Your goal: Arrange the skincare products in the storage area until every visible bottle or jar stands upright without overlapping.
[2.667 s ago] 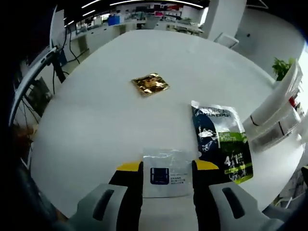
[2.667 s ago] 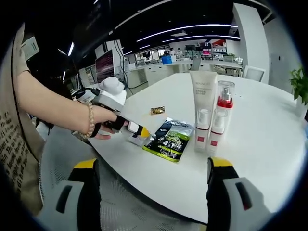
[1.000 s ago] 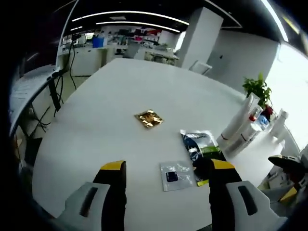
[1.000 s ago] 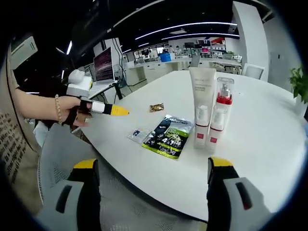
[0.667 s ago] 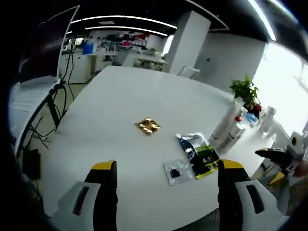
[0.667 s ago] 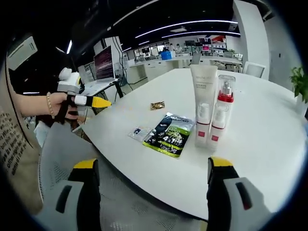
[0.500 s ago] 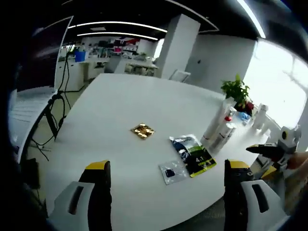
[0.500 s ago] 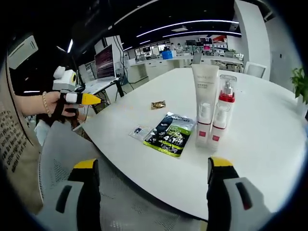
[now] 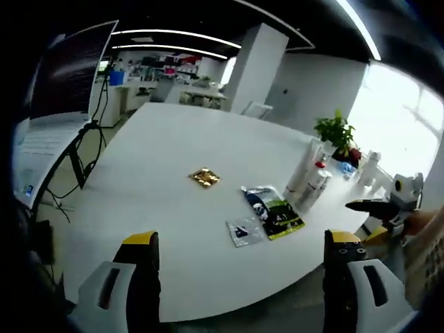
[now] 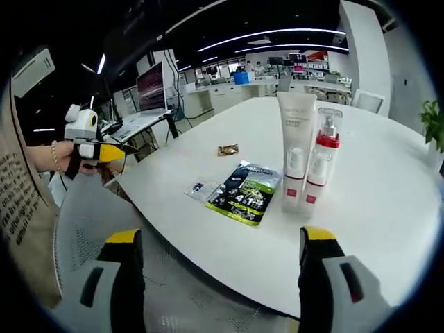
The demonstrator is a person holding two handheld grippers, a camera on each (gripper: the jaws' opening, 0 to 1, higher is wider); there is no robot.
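White table (image 10: 388, 201), upright bottles (image 10: 308, 161), both claws wide apart.

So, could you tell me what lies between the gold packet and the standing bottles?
In the right gripper view, bare white table separates the gold packet from the bottles.

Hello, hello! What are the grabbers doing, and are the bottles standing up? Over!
Left gripper and right gripper open, holding nothing, off the round white table. Tall white tube and red-capped pump bottles upright, side by side. Green-and-black sachet lying flat nearby.
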